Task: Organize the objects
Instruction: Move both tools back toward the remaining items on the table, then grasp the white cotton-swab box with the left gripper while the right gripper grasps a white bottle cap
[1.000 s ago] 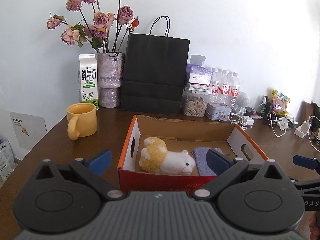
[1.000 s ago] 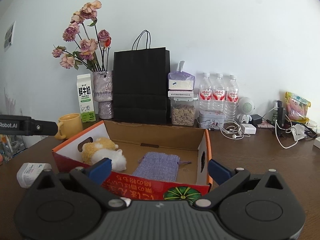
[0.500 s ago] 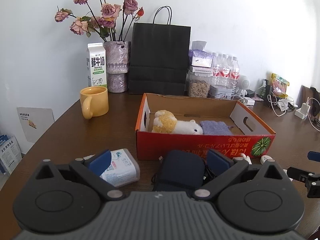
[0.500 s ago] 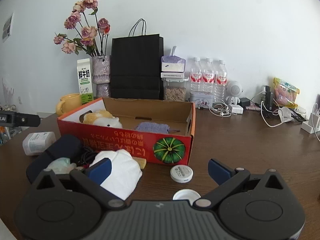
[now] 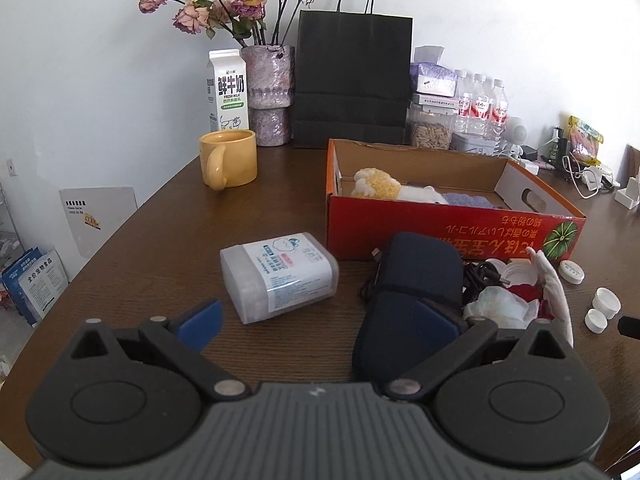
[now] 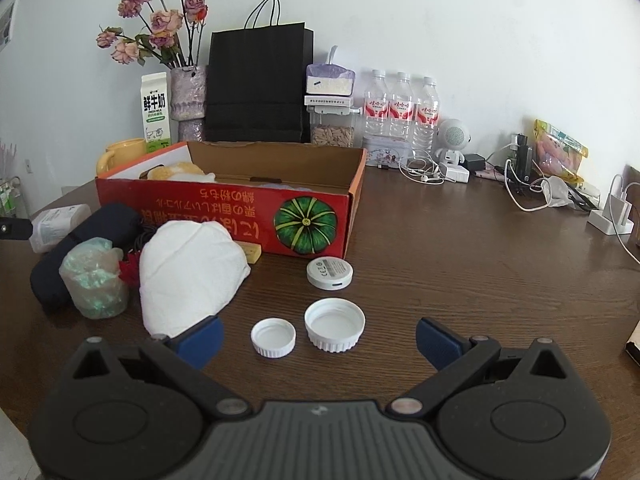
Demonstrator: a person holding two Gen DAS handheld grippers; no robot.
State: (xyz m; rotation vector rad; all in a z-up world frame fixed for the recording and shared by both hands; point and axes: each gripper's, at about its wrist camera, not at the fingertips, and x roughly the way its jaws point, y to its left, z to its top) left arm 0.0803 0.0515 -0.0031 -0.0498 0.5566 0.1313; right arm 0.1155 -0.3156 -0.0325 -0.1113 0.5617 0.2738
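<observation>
Box (image 5: 452, 220), red cardboard with a green pumpkin printed on its near wall, sits open on the brown table (image 5: 168, 248). Holds a plush toy (image 5: 384, 188) at its left end and a purple cloth pouch (image 5: 468, 200) beside that; nothing else made out inside.

Just in front of the box, a loose pile: clear plastic case (image 5: 280, 280) with a printed label off to the box's left front corner, dark blue pouch (image 5: 416, 280) touching a tangle of black cable (image 5: 480, 274), crumpled plastic bag (image 6: 94, 280), white cloth (image 6: 192, 272), small yellow block (image 6: 250, 252) against the box wall. Further right of the pile, in front of the pumpkin print, a round white disc (image 6: 330, 273) and two white caps (image 6: 335, 329) lying open side up.

Behind the box along the wall: yellow mug (image 5: 230, 158), milk carton (image 5: 226, 92), vase of dried roses (image 5: 268, 92), black paper bag (image 5: 352, 80), jar of seeds (image 6: 332, 128), three water bottles (image 6: 400, 108), cables and chargers to the box's right.

Left gripper (image 5: 316, 320) spread wide, nothing held, its right finger overlapping the dark blue pouch. Right gripper (image 6: 318, 340) likewise spread wide and bare, with both caps lying between its fingers.

Seen only from the left: the purple cloth pouch inside the box and the whole clear case. Seen only from the right: the yellow block, and the caps up close.
</observation>
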